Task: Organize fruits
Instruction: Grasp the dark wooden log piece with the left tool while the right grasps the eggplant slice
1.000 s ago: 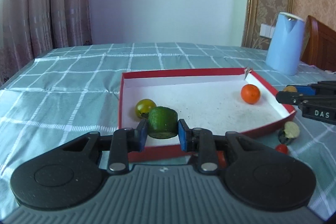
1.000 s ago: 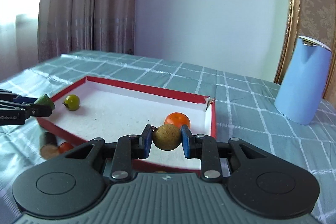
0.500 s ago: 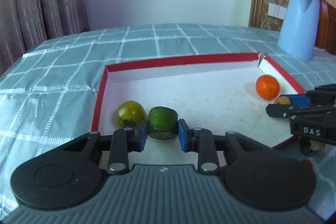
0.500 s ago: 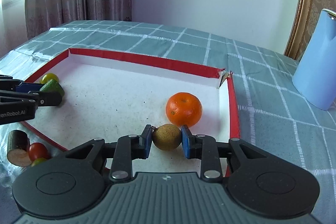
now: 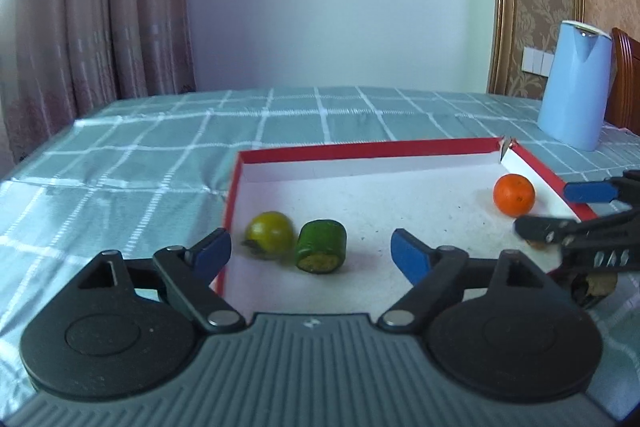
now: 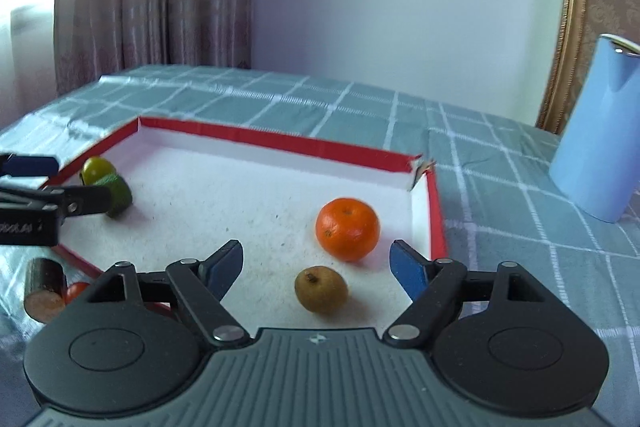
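Over the red tray [image 5: 536, 157], both tongs [image 5: 310, 253] [image 6: 316, 261] gape apart, the right marked "DAS".

Little can be read. In the left wrist view, the side of the right gripper [image 5: 576, 211] bears white letters, blurred, that look like "DAS". In the right wrist view, the side of the left gripper [image 6: 60, 183] bears a white word too blurred to read. A small white emblem sits at the middle of each camera's own grey mount, in both views, with no letters to it. The tray [image 5: 360, 149], the jug [image 5: 574, 87] and the fruits carry no text that shows.
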Demonstrator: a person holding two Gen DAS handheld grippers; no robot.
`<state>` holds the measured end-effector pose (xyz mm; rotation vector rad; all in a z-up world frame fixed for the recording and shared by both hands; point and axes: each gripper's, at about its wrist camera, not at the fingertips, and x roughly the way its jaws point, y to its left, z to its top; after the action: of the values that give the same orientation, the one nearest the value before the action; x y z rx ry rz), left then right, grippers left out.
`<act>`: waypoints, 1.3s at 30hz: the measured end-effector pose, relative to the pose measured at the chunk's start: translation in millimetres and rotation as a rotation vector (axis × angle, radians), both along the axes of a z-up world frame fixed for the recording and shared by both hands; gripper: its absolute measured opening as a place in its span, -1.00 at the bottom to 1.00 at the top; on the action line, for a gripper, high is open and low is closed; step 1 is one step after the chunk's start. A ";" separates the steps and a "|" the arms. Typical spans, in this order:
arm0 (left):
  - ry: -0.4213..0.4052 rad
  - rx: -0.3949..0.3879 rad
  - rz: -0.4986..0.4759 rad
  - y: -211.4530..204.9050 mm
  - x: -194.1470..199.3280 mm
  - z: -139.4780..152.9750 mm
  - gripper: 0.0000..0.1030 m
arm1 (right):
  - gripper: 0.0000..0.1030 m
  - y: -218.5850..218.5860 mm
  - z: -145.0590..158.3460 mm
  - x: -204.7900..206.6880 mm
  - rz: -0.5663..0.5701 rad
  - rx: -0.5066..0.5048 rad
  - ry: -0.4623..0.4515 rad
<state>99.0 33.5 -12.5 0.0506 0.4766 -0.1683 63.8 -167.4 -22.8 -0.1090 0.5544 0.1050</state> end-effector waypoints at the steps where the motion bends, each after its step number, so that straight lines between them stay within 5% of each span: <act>1: -0.011 -0.004 0.003 3.1 -5.6 -0.2 0.66 | 0.56 -3.9 1.4 -4.5 -0.007 0.012 -0.015; 13: -0.055 -0.024 -0.148 8.6 -60.2 -5.2 0.78 | 0.57 -50.9 7.7 -54.7 -0.105 0.207 -0.096; 22: 0.081 -0.016 -0.227 1.6 -51.4 -16.7 0.78 | 0.57 -58.3 2.8 -62.4 -0.140 0.219 -0.094; 31: 0.117 -0.006 -0.261 -0.9 -48.5 -20.4 0.54 | 0.57 -57.7 1.3 -62.3 -0.150 0.198 -0.089; 37: 0.155 0.003 -0.321 -3.2 -46.5 -23.3 0.01 | 0.57 -58.1 0.7 -62.7 -0.160 0.194 -0.089; 39: 0.149 0.041 -0.343 -8.5 -49.0 -24.5 -0.01 | 0.57 -57.9 0.6 -62.6 -0.159 0.194 -0.086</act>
<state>50.0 25.1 -37.0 0.1611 0.6182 -0.5015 1.2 -225.3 -22.2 0.1193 0.4622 -0.0012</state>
